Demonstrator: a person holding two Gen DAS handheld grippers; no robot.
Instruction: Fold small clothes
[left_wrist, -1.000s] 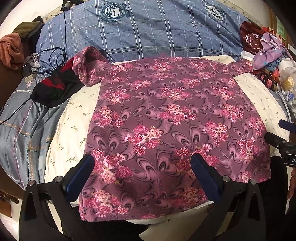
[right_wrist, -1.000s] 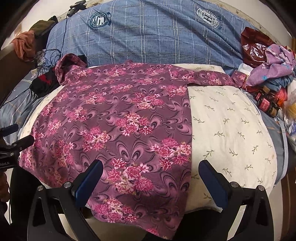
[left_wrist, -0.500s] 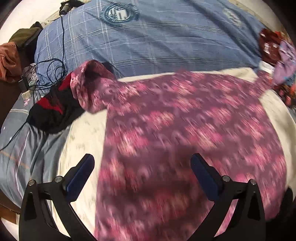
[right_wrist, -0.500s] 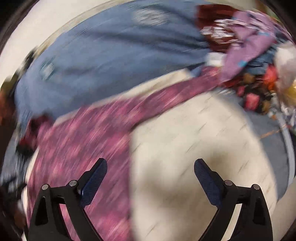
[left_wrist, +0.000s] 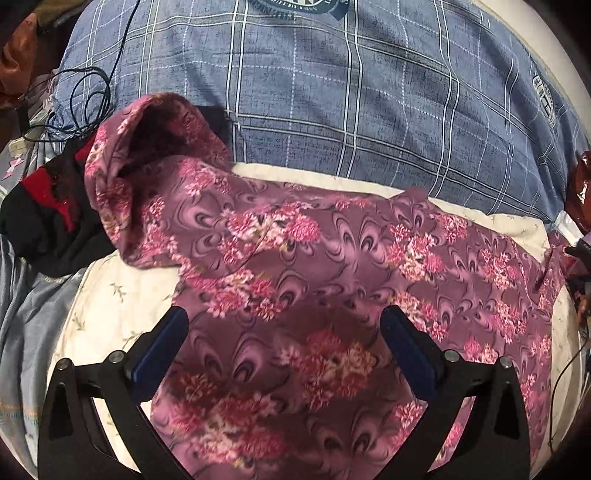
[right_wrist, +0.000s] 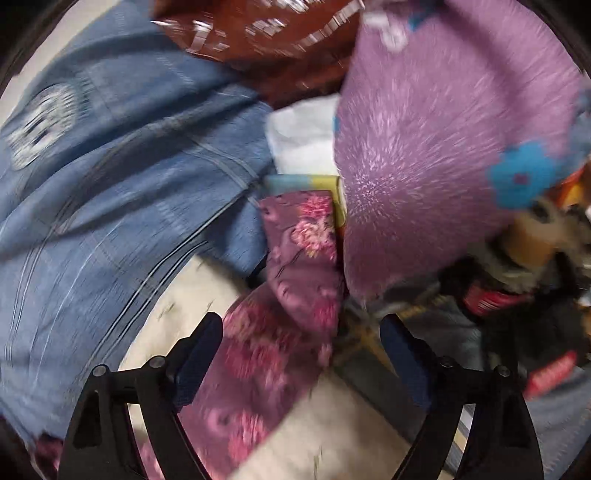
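A purple shirt with pink flowers (left_wrist: 332, 295) lies spread flat on a cream sheet (left_wrist: 110, 310). Its left sleeve (left_wrist: 155, 147) is bunched up at the far left. My left gripper (left_wrist: 284, 332) is open and empty, low over the shirt's upper body. In the blurred right wrist view, the shirt's right sleeve (right_wrist: 295, 266) runs from between the fingers toward a pile of clothes. My right gripper (right_wrist: 301, 339) is open and empty, its fingers on either side of that sleeve.
A blue checked quilt (left_wrist: 351, 92) lies behind the shirt. A black and red garment (left_wrist: 48, 206) and cables (left_wrist: 81, 92) sit at the left. A lilac cloth (right_wrist: 443, 147), a dark red bag (right_wrist: 277, 44) and small bottles (right_wrist: 517, 258) crowd the right side.
Both grippers have moved forward from the shirt's hem toward its shoulders. The right gripper swung right, up to the right sleeve. Both stay open.
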